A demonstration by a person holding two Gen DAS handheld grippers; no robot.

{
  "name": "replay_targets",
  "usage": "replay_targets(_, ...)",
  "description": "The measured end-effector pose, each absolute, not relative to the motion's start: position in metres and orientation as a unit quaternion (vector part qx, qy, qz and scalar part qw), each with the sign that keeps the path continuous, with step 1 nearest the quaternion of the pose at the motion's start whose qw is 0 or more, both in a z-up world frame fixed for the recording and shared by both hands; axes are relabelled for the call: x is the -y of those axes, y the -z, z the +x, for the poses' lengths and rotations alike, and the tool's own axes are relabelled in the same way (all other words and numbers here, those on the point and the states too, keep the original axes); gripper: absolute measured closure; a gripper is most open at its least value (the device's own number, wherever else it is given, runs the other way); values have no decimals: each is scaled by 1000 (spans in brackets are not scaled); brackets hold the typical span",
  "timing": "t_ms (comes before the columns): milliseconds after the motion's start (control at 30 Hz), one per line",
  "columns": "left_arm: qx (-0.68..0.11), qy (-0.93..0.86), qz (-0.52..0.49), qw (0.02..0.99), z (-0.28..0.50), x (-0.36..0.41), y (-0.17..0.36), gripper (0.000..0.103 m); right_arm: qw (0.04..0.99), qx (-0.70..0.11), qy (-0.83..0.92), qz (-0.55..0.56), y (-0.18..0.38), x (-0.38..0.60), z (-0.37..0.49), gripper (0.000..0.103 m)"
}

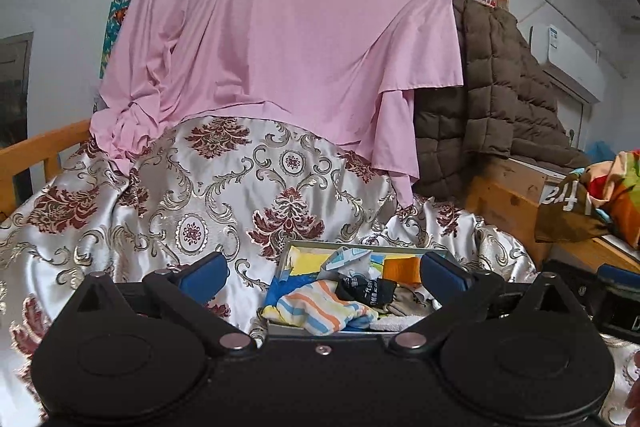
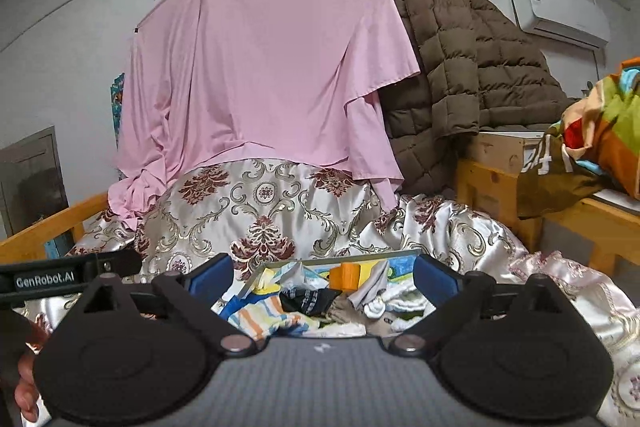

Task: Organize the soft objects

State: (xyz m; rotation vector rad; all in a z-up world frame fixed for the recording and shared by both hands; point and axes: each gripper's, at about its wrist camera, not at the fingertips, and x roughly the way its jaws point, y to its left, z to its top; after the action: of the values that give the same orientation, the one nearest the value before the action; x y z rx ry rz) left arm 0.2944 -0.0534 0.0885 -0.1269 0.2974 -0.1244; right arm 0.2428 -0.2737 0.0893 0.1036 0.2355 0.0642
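Left wrist cam looks over the left gripper (image 1: pixel 324 277): blue pads wide apart, nothing between them, just air above the box (image 1: pixel 360 249). Far right edge of that view catches a bit of the other tool's black body and a fingertip low in the corner. Right wrist cam gives the mirror: the right gripper (image 2: pixel 323 281) w/ jaws spread wide and empty, and at its left edge the left tool's arm w/ "GenRobot.AI" printed on it, plus a person's hand (image 2: pixel 26 383) wrapped round the handle.

Around: floral satin cover (image 1: pixel 168 203), silver w/ maroon motifs, drapes over the whole bed and a hump at the back. A pink sheet (image 1: pixel 288 27) hangs from a wall line and spills over that hump. To the right, a brown quilted coat (image 2: pixel 472 67) slumps over a wooden unit; a colourful bundle (image 2: pixel 600 131) sits further right. AC unit (image 2: pixel 560 13) high on the wall, posters beside the sheet. Wooden bed rail at left. Each gripper's black body blocks the near rim of the box.

Box sits on the cover, dead ahead of both tools. Inside: a striped sock (image 1: pixel 320 311) (orange/blue/yellow) at the front left, a black sock (image 1: pixel 368 289) mid, sth orange (image 2: pixel 350 275) toward the back, grey and white soft bits (image 2: pixel 376 301) on the right. All jumbled, overlapping; can't tell exact count.
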Motion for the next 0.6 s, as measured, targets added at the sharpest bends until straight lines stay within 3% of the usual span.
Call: replay_targets(600, -133, 49, -57, 988, 224, 45, -83, 1, 994, -84, -24, 59, -87, 269, 178, 4)
